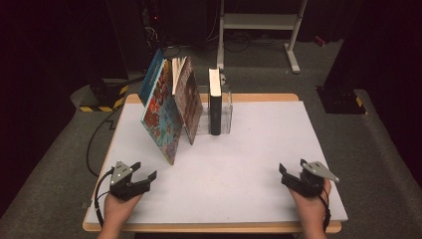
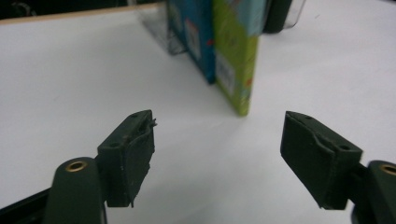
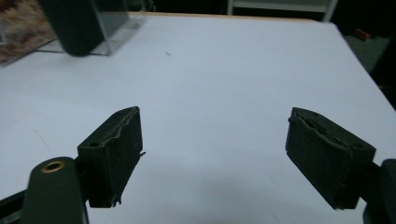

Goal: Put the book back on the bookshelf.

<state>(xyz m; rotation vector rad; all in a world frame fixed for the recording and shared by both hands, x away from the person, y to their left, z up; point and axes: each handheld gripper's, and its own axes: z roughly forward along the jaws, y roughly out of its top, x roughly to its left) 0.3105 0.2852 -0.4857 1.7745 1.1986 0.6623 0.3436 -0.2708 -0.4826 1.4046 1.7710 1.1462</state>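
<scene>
On the white table [image 1: 249, 149], two colourful picture books [image 1: 161, 119] [image 1: 189, 102] stand leaning against each other at the back left. A black book [image 1: 215, 107] stands upright in a clear holder [image 1: 227, 112] beside them. My left gripper [image 1: 144, 170] sits near the front left, open, with nothing between its jaws. In the left gripper view it [image 2: 218, 126] faces the blue [image 2: 194, 37] and green [image 2: 236, 60] book covers. My right gripper [image 1: 292, 167] is open and empty at the front right. In the right gripper view it [image 3: 215, 116] hovers over bare table, with the black book [image 3: 74, 23] far off.
A white metal frame [image 1: 259, 22] stands on the floor behind the table. A yellow-and-black striped base [image 1: 102, 99] sits at the back left and a dark base [image 1: 343, 99] at the back right. A cable [image 1: 94, 144] hangs off the table's left edge.
</scene>
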